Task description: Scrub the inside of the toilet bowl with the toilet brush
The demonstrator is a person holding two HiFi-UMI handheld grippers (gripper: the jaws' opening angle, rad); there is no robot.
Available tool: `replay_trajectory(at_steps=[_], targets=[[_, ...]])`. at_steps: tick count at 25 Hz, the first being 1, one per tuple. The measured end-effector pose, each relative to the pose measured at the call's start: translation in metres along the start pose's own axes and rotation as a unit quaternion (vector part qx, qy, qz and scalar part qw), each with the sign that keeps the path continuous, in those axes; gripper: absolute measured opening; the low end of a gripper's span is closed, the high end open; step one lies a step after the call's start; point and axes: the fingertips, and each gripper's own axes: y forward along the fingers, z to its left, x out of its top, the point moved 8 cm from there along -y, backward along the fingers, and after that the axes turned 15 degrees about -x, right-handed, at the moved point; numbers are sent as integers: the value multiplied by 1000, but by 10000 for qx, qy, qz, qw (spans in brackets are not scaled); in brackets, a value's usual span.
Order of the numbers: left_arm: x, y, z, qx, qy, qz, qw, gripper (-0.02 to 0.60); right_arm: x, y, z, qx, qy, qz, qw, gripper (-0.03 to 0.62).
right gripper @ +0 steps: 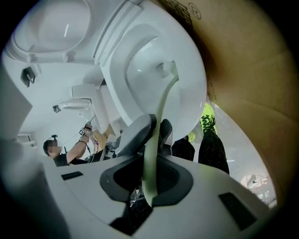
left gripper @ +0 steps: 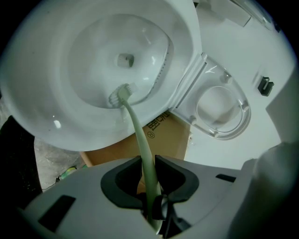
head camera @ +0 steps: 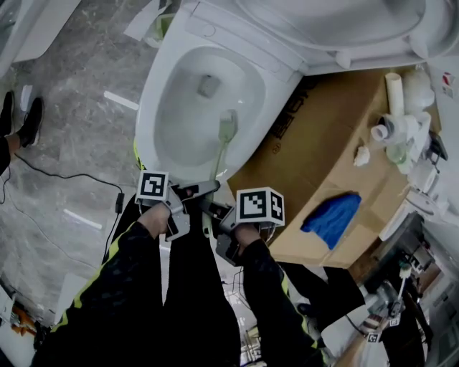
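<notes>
The white toilet bowl [head camera: 172, 79] stands open below me, its lid [head camera: 337, 21] raised. A pale green toilet brush [head camera: 228, 126] rests with its bristle head against the bowl's inner wall, right of the drain; its thin handle [head camera: 219, 161] runs back over the front rim. My left gripper [head camera: 209, 188] is shut on the handle's near end. Just behind it my right gripper [head camera: 214, 210] is shut on the same handle. In the left gripper view the brush head [left gripper: 122, 94] touches the bowl and my jaws [left gripper: 149, 164] pinch the handle. In the right gripper view the handle [right gripper: 157, 122] passes between my jaws [right gripper: 151, 181].
A large cardboard box [head camera: 323, 143] lies right of the toilet, with a blue cloth [head camera: 331, 218] and white pipe fittings [head camera: 401, 122] on it. A black cable [head camera: 72, 175] trails over the grey marble floor at left. Another person [right gripper: 60, 153] shows far off in the right gripper view.
</notes>
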Motion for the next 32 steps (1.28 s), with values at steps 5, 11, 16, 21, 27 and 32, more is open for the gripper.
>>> replay_trajectory(at_steps=[5, 11, 16, 21, 27, 32], targets=[[-8, -20, -1, 265, -37, -66, 9996, 86, -16, 12, 3, 116, 123, 223, 9996, 58], [-18, -41, -6, 619, -57, -88, 9980, 86, -34, 25, 6, 368, 292, 460, 9978, 58], [-22, -54, -12, 884, -36, -118, 9960, 87, -44, 32, 10, 534, 402, 592, 9960, 58], [-26, -68, -18, 1129, 18, -136, 9935, 87, -55, 42, 15, 771, 477, 751, 9930, 58], [-21, -86, -28, 1582, 218, -37, 9872, 87, -64, 58, 23, 1163, 607, 828, 9879, 57], [-19, -94, -37, 1851, 399, 8, 9819, 87, -68, 66, 29, 1493, 672, 879, 9826, 57]])
